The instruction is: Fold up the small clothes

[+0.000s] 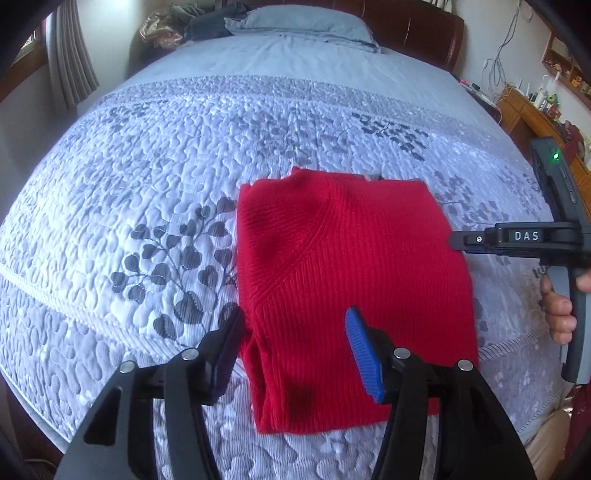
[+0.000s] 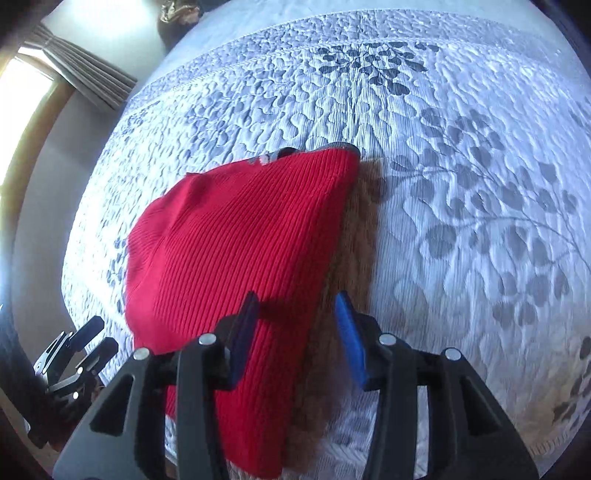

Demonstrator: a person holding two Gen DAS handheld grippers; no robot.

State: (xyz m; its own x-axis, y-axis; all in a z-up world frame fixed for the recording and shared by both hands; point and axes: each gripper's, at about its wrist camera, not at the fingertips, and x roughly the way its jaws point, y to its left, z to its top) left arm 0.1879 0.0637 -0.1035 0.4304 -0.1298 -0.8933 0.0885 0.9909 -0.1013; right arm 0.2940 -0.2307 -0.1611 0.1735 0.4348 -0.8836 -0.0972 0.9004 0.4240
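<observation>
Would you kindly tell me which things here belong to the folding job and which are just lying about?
Job: red sweater, folded on the bedspread; left gripper and right gripper, both open.

Lying about: pillow, heap of clothes, cluttered shelf, curtain.

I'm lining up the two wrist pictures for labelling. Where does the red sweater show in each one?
Left wrist view: the red sweater lies folded at centre, reaching down between the left gripper fingers.
Right wrist view: the sweater lies left of centre, its right edge between the right gripper fingers.
Shared landmark: the quilted bedspread with grey leaf sprigs beneath it.
</observation>
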